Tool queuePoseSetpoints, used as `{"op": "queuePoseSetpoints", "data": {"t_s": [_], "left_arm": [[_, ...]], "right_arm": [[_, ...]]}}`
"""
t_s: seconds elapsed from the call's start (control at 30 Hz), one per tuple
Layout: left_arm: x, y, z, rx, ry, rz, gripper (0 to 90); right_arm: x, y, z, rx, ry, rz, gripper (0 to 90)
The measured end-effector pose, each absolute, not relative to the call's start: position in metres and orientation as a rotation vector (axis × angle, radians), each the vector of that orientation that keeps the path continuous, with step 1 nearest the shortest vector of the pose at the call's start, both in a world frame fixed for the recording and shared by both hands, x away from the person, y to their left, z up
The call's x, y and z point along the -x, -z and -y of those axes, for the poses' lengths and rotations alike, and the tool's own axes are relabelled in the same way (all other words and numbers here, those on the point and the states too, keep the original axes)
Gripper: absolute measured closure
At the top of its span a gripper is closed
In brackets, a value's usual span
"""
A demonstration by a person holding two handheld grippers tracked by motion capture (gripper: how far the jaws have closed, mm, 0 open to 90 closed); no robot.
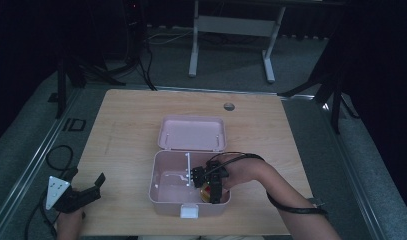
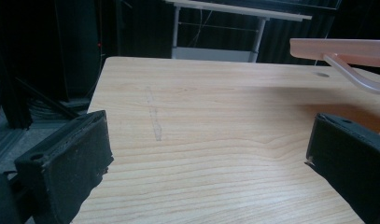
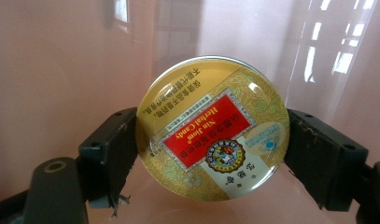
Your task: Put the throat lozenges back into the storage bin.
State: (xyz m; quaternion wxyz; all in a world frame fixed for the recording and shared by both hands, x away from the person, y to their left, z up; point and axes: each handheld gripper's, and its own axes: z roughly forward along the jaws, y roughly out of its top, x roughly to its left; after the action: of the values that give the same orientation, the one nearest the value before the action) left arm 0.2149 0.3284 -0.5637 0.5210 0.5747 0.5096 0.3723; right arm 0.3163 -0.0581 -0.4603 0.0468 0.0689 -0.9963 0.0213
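A pale pink plastic storage box sits on the wooden table with its hinged lid thrown back flat behind it; a white latch shows on its near wall. The right gripper reaches down into the right part of the box, and in the right gripper view its two black jaws press on opposite edges of a round gold herbal candy tin with a red label, clamped tight against the pink box floor. The left gripper rests at the table's near left corner, well apart from the box; its jaws stand spread wide with nothing between them, bare wood beyond them in the left gripper view.
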Motion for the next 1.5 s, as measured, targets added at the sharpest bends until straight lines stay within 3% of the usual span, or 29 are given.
{"op": "queuePoseSetpoints", "data": {"t_s": [0.8,0.97,1.0,1.2,1.5], "left_arm": [[-0.215,0.564,-0.328,-1.382,-0.891,-1.223,0.4],[-0.215,0.564,-0.328,-1.381,-0.892,-1.223,0.4],[-0.215,0.564,-0.328,-1.380,-0.892,-1.223,0.4],[-0.215,0.564,-0.328,-1.380,-0.894,-1.223,0.4],[-0.215,0.564,-0.328,-1.378,-0.894,-1.225,0.4]], "right_arm": [[-0.327,0.474,0.055,-0.136,-0.171,3.011,17.7],[-0.329,0.448,0.062,-0.099,0.016,3.048,15.9],[-0.330,0.441,0.065,-0.087,0.056,3.039,12.1],[-0.329,0.403,0.090,-0.053,0.266,3.086,12.8],[-0.332,0.379,0.135,0.043,0.443,3.167,12.6]]}}
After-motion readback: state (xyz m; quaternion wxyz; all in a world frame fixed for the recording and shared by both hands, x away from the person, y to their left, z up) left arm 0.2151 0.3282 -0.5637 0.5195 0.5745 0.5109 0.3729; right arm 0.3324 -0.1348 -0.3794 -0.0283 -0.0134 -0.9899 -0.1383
